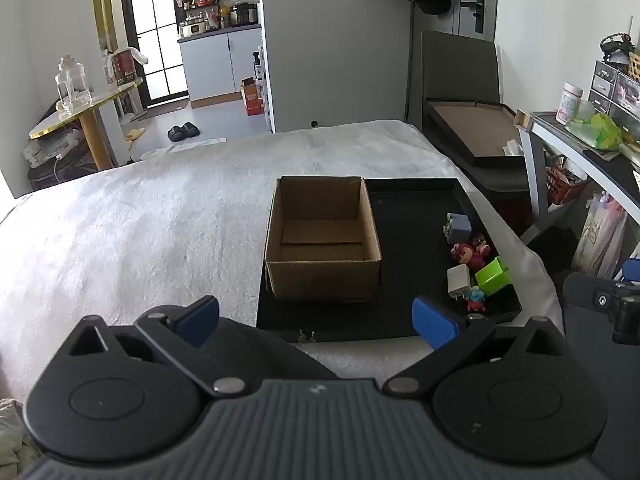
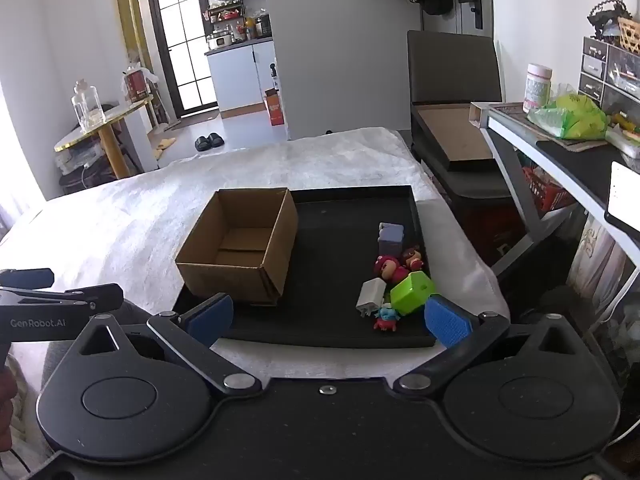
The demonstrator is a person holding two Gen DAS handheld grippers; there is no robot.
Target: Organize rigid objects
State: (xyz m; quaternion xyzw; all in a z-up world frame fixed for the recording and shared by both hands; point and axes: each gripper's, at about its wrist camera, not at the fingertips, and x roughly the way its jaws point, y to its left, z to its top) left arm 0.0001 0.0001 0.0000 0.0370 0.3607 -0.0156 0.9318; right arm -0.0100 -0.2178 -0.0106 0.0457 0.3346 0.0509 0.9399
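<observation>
— Nothing is in the cardboard box (image 2: 240, 252) yet, as far as I can see; its floor shows bare from both wrist views.

— So no sorting done at all?

— I judge it has not begun. Going left to right: the left gripper (image 1: 316, 320) hangs over the near edge of the black tray (image 1: 404, 320), jaws spread wide and holding nothing. The box stands on the tray's left part, open side up.

— And the things to be put away?

— All bunched along the tray's right side, apart from the box. From far to near there is a purple-grey block (image 2: 391, 236), two red figures (image 2: 396, 266) touching each other, a white charger plug (image 2: 370, 296), a green cube (image 2: 412, 292) just beside it, and a small blue-and-red figure (image 2: 385, 318) nearest the front rim.

— The right one?

— The right gripper (image 2: 326, 322) is also released, empty, jaws apart, with its right finger close to the green cube but not touching it, I think.

— What is left, then?

— Everything: six pieces, each to be picked up and carried left into the box. The nearest pieces crowd one another, so a clean grasp may need care.
</observation>
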